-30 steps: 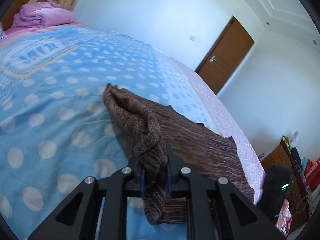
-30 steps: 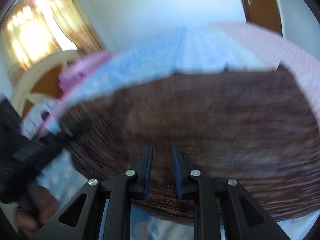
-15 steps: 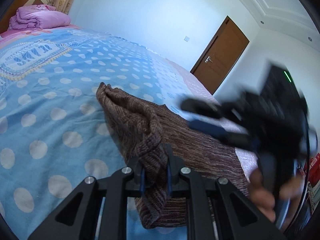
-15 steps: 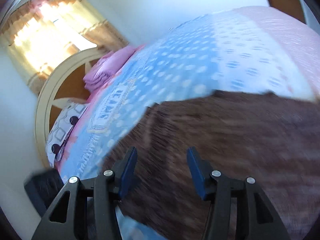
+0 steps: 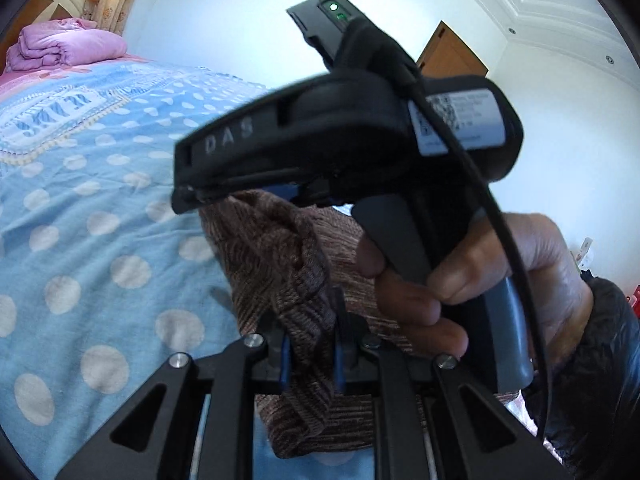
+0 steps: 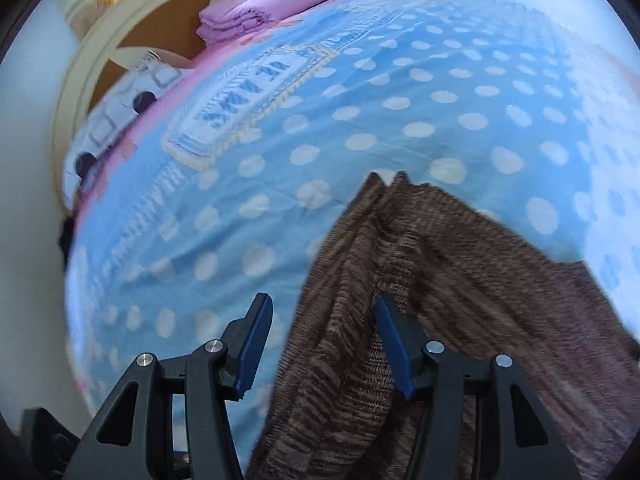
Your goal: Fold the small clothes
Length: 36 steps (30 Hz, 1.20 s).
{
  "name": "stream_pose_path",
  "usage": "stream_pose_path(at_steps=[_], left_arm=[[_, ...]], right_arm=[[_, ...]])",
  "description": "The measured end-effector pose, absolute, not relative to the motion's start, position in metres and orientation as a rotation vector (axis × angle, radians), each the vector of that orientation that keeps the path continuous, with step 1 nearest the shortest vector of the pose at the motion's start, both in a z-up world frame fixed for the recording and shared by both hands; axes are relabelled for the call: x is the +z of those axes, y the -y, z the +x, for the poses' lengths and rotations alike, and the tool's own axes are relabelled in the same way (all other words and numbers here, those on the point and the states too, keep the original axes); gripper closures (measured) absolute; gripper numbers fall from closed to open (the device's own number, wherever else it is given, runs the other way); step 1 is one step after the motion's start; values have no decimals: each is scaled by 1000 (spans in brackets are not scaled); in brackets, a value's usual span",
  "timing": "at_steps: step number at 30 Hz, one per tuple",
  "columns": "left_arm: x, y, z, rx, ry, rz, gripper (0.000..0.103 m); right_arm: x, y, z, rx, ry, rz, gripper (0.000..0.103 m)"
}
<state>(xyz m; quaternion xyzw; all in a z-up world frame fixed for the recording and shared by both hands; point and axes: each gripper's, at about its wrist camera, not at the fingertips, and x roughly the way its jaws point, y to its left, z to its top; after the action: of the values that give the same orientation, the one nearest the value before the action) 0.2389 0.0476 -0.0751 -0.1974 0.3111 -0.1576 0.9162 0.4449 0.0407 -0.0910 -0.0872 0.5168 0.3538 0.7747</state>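
The left gripper (image 5: 310,354) is clenched on a bunched ridge of the brown knit garment (image 5: 280,248), its blue pads pressed into the cloth from both sides. The right gripper (image 6: 324,344) stands released with its jaws apart; they have just been opening, and a raised fold of the same knit sits between them, nearer the right pad, without being pinched. In the left wrist view the person's right hand (image 5: 472,280) grips the handle of that right tool directly above the garment. The garment lies on the blue polka-dot bedspread (image 6: 400,120), near its close edge, spread flat toward the right and gathered into a peak where the two tools meet. Well away, toward the headboard end of the bedspread, sits a folded purple quilt (image 6: 264,8). The step in hand looks like taking a second hold beside the left one. To do it well, the right jaws should drop over the ridge until both pads face cloth, close on all layers together, and keep clear of the bedspread beneath, while the left hold stays firm so the fold line does not slip.
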Motion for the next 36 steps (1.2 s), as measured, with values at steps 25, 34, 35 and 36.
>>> stream_pose_path(at_steps=[25, 34, 35, 36], left_arm=[[-32, 92, 231, -587, -639, -179, 87], [-33, 168, 234, -697, -677, -98, 87], [-33, 173, 234, -710, -681, -89, 87], [-34, 171, 238, -716, -683, -82, 87]], right_arm=[[-44, 213, 415, 486, -938, 291, 95], [-47, 300, 397, 392, -914, 323, 95], [-48, 305, 395, 383, -911, 321, 95], [-50, 311, 393, 375, -911, 320, 95]])
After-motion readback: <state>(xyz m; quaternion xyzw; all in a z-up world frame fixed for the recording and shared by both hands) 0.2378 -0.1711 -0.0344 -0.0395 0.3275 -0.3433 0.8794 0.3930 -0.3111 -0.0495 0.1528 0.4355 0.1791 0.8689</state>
